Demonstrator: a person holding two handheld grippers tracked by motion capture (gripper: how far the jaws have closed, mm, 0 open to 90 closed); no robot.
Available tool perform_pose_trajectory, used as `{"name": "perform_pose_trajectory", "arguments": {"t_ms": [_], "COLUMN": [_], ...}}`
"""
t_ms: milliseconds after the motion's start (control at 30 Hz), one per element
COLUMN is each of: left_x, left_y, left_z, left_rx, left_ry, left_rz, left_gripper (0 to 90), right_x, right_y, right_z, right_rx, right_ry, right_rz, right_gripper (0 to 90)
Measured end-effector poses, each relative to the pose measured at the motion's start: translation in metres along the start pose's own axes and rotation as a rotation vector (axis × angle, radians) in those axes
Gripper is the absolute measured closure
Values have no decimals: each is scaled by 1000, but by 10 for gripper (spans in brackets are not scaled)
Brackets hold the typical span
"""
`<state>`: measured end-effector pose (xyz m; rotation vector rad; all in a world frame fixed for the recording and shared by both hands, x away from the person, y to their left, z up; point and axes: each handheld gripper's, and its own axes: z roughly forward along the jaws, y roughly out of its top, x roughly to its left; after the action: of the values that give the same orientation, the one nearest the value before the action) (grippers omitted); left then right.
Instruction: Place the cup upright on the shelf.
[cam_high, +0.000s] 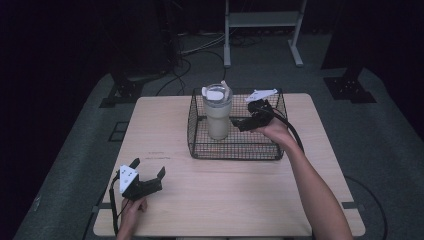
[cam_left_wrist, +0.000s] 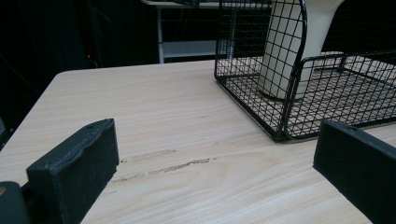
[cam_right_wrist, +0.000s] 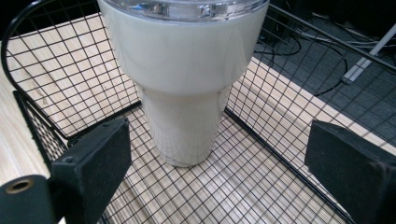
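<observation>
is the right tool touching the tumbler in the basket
Apart. In the right gripper view the right tool stands open, its jaws either side of the tumbler with wire basket floor showing between each jaw and the tumbler.

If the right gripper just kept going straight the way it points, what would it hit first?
Most likely the cream tumbler standing in the wire basket. The right gripper is inside the basket, jaws wide open, with the tumbler centred between them.

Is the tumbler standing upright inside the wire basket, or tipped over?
Upright. The tumbler stands on its narrow base on the wire basket floor, clear lid on top; the right tongs are open beside it, not touching.
</observation>
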<state>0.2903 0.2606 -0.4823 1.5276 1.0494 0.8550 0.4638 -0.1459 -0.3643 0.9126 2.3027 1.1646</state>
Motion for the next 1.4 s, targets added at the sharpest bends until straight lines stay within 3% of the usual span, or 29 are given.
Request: {"name": "perform_pose_trajectory", "arguments": {"t_ms": [267,767,1400], "left_x": [-1,-1,-1], "left_y": [0,0,0], "left_z": [0,0,1], "left_rx": [0,4,3], "left_ry": [-1,-1,0], "left_rz": [6,7,14], "left_gripper": [0,0,0], "right_x": [0,6,6], "right_y": [-4,-10,-34], "right_z": [-15,-40,-62], "right_rx": [-21,-41,-52], "right_ry": [5,12,24], "right_rz": [21,1,21], "right_gripper": [68,70,71]}}
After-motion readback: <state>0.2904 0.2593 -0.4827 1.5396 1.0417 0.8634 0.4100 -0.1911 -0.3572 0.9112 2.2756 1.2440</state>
